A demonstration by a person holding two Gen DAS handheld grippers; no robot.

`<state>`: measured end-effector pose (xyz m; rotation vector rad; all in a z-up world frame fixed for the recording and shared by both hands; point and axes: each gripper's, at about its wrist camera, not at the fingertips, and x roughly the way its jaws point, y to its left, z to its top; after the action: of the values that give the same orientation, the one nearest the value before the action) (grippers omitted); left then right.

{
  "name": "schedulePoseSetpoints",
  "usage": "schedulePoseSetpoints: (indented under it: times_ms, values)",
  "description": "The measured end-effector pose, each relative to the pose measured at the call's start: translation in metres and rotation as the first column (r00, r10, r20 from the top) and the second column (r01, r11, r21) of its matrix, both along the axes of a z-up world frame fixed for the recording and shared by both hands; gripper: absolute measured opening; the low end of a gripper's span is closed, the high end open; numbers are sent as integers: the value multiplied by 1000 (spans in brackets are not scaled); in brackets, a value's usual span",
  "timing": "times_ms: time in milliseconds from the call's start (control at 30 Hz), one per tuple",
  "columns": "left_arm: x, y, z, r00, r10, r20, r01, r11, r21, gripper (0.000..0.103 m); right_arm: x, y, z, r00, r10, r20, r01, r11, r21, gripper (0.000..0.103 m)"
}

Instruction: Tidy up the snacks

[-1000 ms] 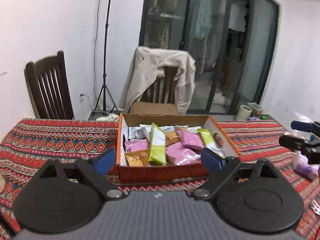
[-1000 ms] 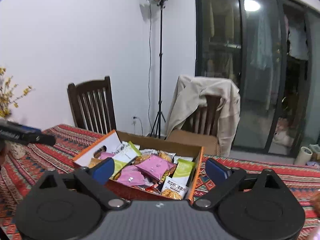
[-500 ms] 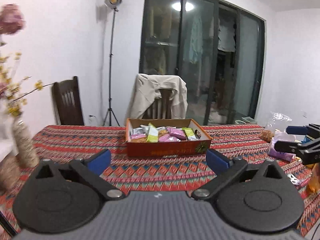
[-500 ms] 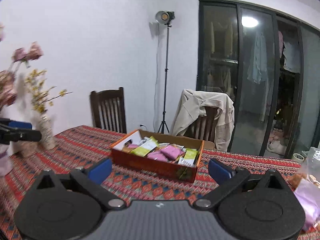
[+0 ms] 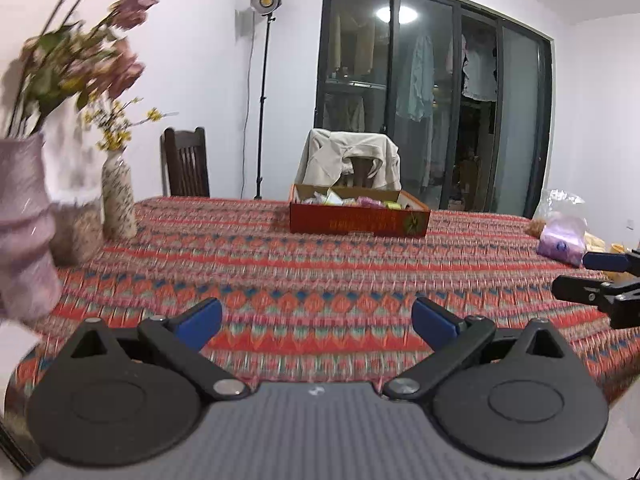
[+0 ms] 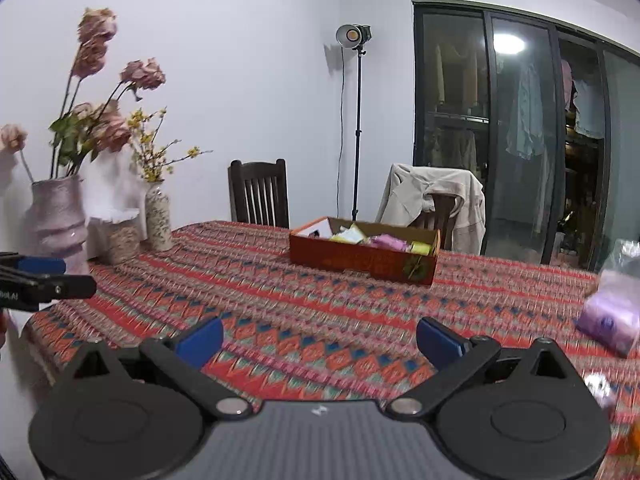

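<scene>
An orange cardboard box (image 5: 358, 221) (image 6: 362, 260) holding several snack packets stands at the far side of the patterned tablecloth. My left gripper (image 5: 316, 318) is open and empty, low over the near part of the table, far from the box. My right gripper (image 6: 319, 338) is open and empty, also far back from the box. The right gripper's fingers (image 5: 592, 294) show at the right edge of the left wrist view. A purple snack bag (image 5: 562, 240) (image 6: 610, 314) lies at the table's right side, with a clear plastic bag (image 5: 560, 202) behind it.
Vases with flowers (image 6: 60, 216) (image 5: 118, 200) stand at the table's left edge. Two chairs (image 6: 260, 194) (image 5: 352, 160), one with a jacket over it, stand behind the table. A light stand (image 6: 356, 120) is by the wall. Orange packets (image 5: 600, 244) lie far right.
Both grippers have pulled far back from the box toward the table's near edge. The box looks much smaller now, and the vases have come into view.
</scene>
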<state>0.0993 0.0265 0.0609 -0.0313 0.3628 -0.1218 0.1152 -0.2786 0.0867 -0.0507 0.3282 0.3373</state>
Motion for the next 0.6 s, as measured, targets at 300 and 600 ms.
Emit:
schedulePoseSetpoints:
  times_ms: [300,600]
  values:
    - [-56,5,-49,999,37,8,-37,999,-8,103,-69,32,-60,998,-54,9,54,998,8,103]
    - [-51,9,-95,993,48,-106,-47,999,6,103,-96,42,-103,996,-82,-18,82,997,-7,103]
